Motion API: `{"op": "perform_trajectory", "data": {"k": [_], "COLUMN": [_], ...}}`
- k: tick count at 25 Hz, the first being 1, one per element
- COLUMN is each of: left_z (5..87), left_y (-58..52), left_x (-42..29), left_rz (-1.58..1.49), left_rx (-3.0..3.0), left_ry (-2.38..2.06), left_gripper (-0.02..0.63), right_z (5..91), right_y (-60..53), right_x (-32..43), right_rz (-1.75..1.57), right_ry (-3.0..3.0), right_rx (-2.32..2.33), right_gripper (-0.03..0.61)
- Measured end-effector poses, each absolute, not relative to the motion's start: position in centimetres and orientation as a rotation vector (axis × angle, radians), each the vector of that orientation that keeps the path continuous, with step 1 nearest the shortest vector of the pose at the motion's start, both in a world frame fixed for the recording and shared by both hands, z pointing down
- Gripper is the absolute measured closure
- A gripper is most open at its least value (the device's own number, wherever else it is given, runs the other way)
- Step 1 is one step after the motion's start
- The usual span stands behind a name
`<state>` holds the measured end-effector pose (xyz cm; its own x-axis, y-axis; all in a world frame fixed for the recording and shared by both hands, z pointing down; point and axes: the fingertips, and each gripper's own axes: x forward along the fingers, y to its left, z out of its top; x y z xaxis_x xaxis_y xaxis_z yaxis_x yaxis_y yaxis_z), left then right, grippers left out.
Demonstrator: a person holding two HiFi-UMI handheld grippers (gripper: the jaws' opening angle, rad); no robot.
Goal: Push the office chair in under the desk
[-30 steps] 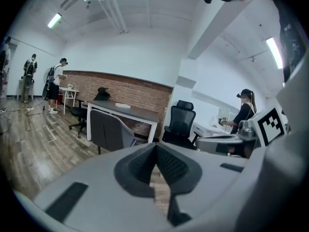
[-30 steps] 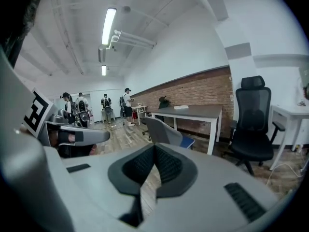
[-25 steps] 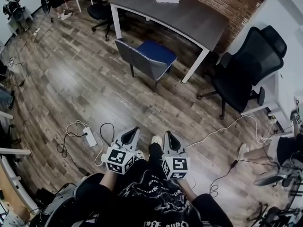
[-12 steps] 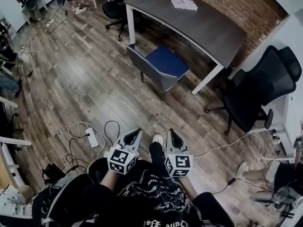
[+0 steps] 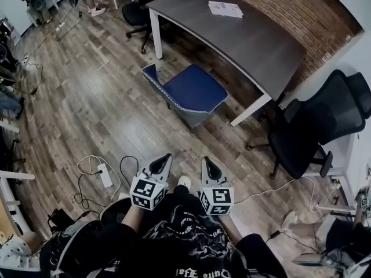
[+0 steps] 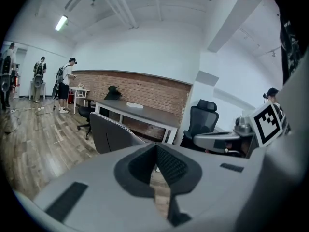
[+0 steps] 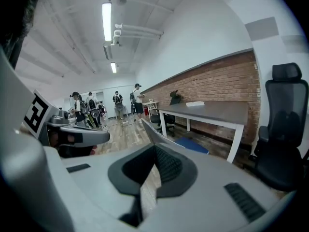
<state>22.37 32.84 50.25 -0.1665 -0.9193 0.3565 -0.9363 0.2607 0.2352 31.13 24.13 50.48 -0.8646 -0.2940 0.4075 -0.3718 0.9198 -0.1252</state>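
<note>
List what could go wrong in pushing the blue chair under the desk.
A power strip and loose cables lie by the person's feet: trip hazard.
The blue chair stands skewed to the desk; pushed straight, it may hit the desk leg.
The left claw and right claw are shut; narrow tips may slip off the backrest.

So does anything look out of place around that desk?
Yes: the blue-seated chair stands out on the wood floor beside the grey desk, skewed to its edge, not tucked under. A white power strip and loose cables also lie on the floor.
</note>
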Motion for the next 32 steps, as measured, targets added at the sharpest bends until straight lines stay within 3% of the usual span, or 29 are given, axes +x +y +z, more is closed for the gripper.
{"op": "perform_trajectory", "data": {"k": [20, 32], "left_z": [51.4, 51.7], "left_y": [27.3, 24.5], "left_x": [19.8, 9.4], "left_rz": [0.100, 0.153], "left_rx": [1.605, 1.660], "left_ry": [-2.135, -2.120], "left_gripper": [0.607, 0.607], "right_z": [52.0, 52.8], "right_y": [18.4, 15.6], "right_x": [27.8, 20.9], "right_rz": [0.334, 0.398], "right_ry": [-2.695, -2.679], "right_rx": [0.361, 0.484], "right_gripper": [0.575, 0.575]}}
